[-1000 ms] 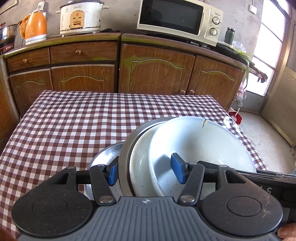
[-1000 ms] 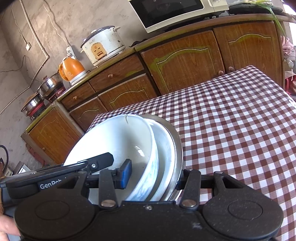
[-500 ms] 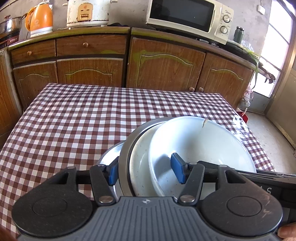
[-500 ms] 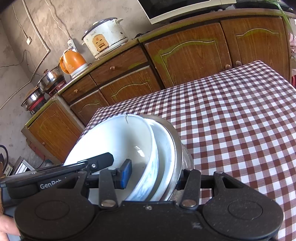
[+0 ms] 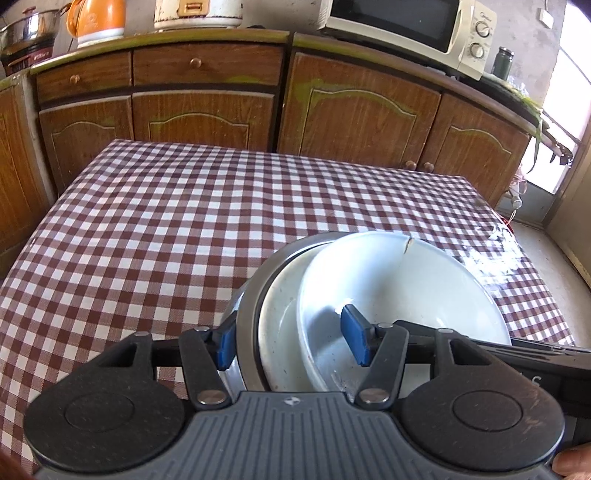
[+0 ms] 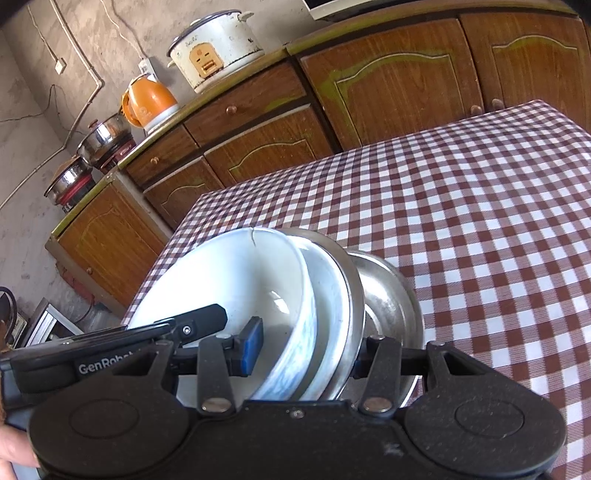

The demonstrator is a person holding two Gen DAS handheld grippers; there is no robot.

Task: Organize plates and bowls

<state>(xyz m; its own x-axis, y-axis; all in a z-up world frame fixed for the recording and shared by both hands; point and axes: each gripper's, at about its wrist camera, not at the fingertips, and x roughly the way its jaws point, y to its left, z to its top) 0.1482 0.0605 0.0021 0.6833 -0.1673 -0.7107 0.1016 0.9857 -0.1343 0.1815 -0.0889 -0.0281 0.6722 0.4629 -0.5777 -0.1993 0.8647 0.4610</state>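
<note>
Steel-and-ceramic stack is clamped edge-on from both sides. Left gripper [image 5: 291, 341]: blue-padded fingers [image 5: 355, 339] closed across the nested rims, one pad inside the cracked white ceramic bowl [image 5: 406, 291], the other against the outside of the outer stainless steel dish [image 5: 249, 310]. Right gripper [image 6: 303, 350]: same grip from the opposite side, its blue pad [image 6: 252, 345] inside the white bowl [image 6: 236, 280], the other finger mostly hidden behind the steel rim. A fingertip shows at the bottom corner of each wrist view.

Stack order from the inside: white bowl with a crack at its far rim, a second white dish [image 5: 280, 332], the steel dish, and a shallower stainless steel plate [image 6: 388, 299] at the back. All are tilted up on edge, not lying flat. Cannot tell whether the lowest rim touches the cloth.

Stack sits over the near part of the red-and-white checked tablecloth table [image 5: 184, 221], closer to the table's right edge in the left wrist view. Everything from the stack to the far edge and over to the left edge is bare cloth, plenty of set-down room. The right edge has glare on it.

Past the far edge: brown wooden cabinets [image 5: 354, 107] right up against the table. On the counter: white microwave [image 5: 406, 26], white rice cooker [image 6: 214, 48], orange kettle [image 6: 147, 99], steel pots [image 6: 105, 138].
</note>
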